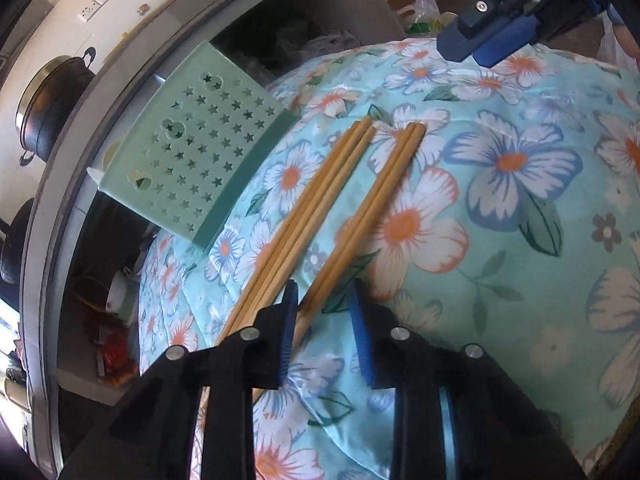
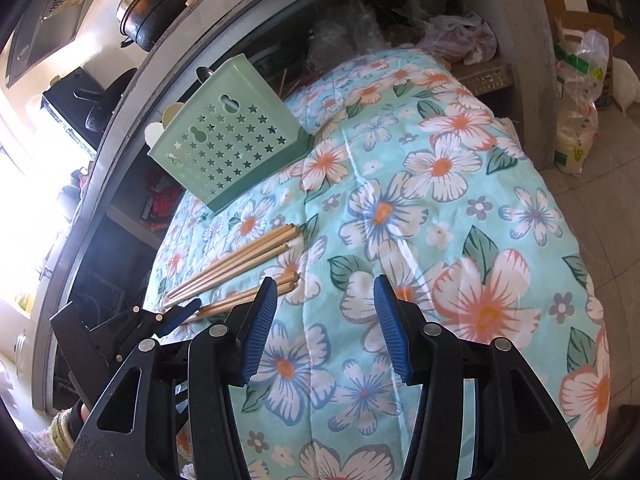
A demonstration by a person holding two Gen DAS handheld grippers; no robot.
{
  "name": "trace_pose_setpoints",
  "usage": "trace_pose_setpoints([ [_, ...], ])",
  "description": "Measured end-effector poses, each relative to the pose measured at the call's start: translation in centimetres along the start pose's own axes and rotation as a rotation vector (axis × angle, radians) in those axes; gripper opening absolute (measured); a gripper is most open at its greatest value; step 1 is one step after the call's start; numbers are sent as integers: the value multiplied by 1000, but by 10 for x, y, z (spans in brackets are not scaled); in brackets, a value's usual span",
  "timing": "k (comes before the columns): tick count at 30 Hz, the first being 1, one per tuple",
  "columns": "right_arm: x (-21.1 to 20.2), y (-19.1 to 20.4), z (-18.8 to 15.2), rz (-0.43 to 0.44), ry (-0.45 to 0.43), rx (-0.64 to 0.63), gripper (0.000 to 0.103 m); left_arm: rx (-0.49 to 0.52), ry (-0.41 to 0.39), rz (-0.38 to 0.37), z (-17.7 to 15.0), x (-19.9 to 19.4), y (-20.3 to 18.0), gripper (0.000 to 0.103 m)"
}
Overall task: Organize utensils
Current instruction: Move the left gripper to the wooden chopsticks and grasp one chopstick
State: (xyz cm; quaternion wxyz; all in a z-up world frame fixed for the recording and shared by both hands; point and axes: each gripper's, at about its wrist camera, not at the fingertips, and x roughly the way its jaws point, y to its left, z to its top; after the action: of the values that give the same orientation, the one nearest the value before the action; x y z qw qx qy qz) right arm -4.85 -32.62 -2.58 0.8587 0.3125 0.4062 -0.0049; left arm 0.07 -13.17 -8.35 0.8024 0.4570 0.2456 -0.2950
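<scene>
We count six wooden chopsticks in two bundles on the flowered cloth, beside one green holder. Our left gripper straddles a pair, pads not pressing; right gripper gapes empty. Kitchen counter behind.

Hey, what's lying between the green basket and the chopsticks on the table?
Nothing but bare flowered cloth. In the right wrist view, the green basket stands apart from the chopsticks, with only a strip of cloth between them.
</scene>
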Motion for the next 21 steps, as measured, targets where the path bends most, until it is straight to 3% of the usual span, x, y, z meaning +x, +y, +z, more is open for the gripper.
trace_pose_setpoints([
  [2,0,-3,0,-3,0,7,49,34,-4,26,1,-1,-1,14],
  [8,2,-7,1,-1,3,17,49,134,4,48,-9,-18,-10,11],
  [14,2,-5,0,5,4,11,49,100,60,-32,-18,-31,-6,13],
  [18,-1,-4,1,7,-4,9,49,12,57,-114,-12,-33,11,30],
  [21,-2,-6,1,7,-8,16,49,-52,31,-219,-2,-35,21,31],
])
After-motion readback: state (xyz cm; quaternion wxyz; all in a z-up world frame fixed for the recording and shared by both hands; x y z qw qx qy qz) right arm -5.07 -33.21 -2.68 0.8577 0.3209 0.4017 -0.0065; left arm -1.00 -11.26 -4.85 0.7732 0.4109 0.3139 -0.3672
